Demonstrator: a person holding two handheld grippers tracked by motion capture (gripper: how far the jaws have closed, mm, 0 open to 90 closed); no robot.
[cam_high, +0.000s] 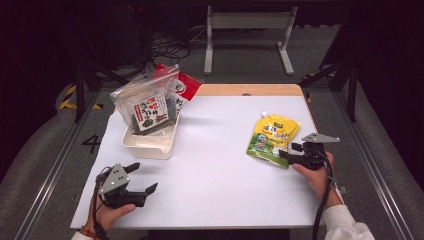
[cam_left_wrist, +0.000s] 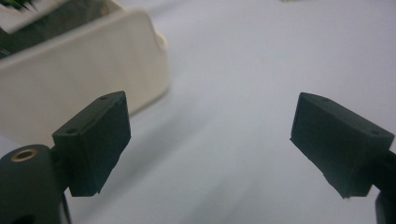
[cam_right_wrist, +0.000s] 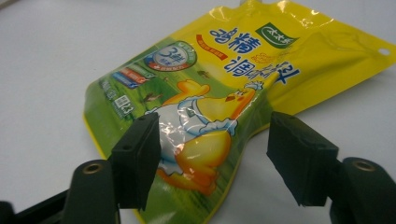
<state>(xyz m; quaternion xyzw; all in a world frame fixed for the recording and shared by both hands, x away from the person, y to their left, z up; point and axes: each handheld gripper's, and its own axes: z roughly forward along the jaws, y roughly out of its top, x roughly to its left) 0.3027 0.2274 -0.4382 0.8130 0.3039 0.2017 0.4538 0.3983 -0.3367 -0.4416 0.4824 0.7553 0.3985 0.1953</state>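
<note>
Left gripper (cam_high: 142, 178): jaws wide, nothing between them, near the front corner of the cream tray (cam_high: 150, 142). Yellow pouch (cam_high: 272, 138): flat on the table (cam_high: 220, 165), well right of the tray. Right gripper (cam_high: 290, 150): jaws apart, straddling the pouch's lower corner, not clamped.
</note>
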